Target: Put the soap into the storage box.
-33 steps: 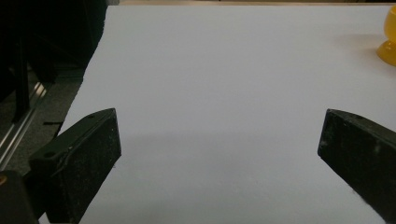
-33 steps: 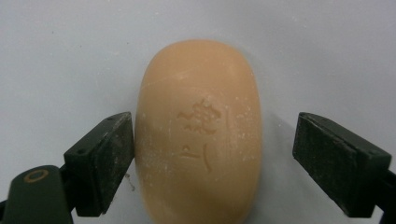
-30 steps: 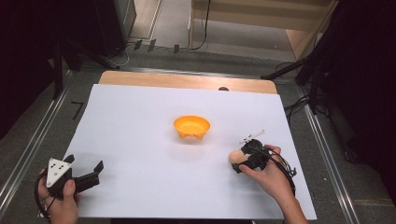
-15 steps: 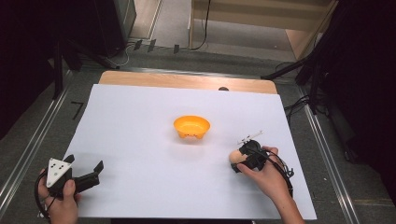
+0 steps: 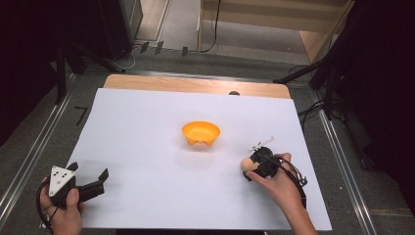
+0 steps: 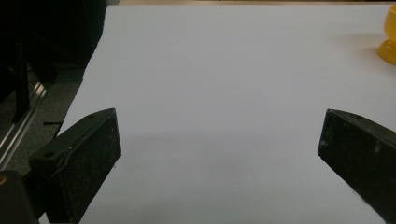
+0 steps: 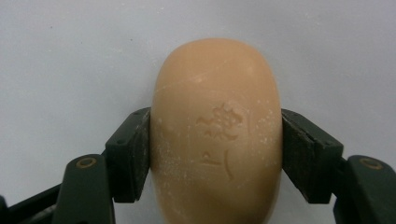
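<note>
A tan oval bar of soap (image 7: 217, 135) with an embossed mark lies between the jaws of my right gripper (image 7: 215, 149), which press on both its sides. In the high view the soap (image 5: 248, 165) shows at the tip of the right gripper (image 5: 254, 166), low over the white sheet at the right. An orange bowl (image 5: 200, 133) stands at the middle of the sheet, up and left of the soap. My left gripper (image 5: 100, 180) rests at the front left, its jaws wide apart over bare sheet. The bowl's edge (image 6: 388, 37) peeks in at the far right of the left gripper view.
A white sheet (image 5: 147, 147) covers most of the wooden table (image 5: 195, 85). Metal rails (image 5: 29, 156) run along both sides of the table. Cables (image 5: 313, 110) lie on the floor at the right, dark stands at the back left.
The right hand with the soap has shifted slightly toward the front of the table. The left gripper has stayed where it was.
</note>
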The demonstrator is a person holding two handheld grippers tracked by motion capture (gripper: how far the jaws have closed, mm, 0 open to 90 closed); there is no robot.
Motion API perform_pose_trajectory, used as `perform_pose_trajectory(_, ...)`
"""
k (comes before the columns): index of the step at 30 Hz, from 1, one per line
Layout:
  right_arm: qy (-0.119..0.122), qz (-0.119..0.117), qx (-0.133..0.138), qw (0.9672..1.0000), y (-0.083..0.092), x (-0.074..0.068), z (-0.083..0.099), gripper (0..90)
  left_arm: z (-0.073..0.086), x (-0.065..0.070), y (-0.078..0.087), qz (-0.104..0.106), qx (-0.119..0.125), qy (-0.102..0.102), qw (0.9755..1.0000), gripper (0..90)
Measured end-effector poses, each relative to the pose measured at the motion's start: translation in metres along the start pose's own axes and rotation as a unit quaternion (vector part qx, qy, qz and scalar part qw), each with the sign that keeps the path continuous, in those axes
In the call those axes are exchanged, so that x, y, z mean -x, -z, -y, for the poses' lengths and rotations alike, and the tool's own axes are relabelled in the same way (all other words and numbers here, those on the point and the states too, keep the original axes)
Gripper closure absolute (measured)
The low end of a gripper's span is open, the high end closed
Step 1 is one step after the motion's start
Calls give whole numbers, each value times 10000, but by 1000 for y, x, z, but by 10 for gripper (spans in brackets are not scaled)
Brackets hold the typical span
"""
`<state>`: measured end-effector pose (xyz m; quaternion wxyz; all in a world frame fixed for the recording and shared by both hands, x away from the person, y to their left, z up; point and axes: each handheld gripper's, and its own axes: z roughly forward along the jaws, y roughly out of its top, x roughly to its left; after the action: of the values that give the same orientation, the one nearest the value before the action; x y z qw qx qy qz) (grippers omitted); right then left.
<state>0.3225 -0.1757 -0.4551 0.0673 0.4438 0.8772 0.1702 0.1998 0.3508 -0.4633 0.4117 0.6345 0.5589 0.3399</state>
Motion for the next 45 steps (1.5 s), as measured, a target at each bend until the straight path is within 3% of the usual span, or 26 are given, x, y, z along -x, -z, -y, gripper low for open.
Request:
perform_pose_trajectory(13, 480, -203, -62, 9986, 1, 4, -1, 332, 0, 0, 0, -1, 1, -1, 10000, 0)
perform_pose_trajectory(31, 798, -519, -110, 9954, 9, 3, -13, 331, 0, 0, 0, 4, 4, 1, 10000, 0)
perform_pose_trajectory(45, 1072, -585, -81, 9925, 19, 4, -26, 332, 0, 0, 0, 5, 10, 8, 10000, 0)
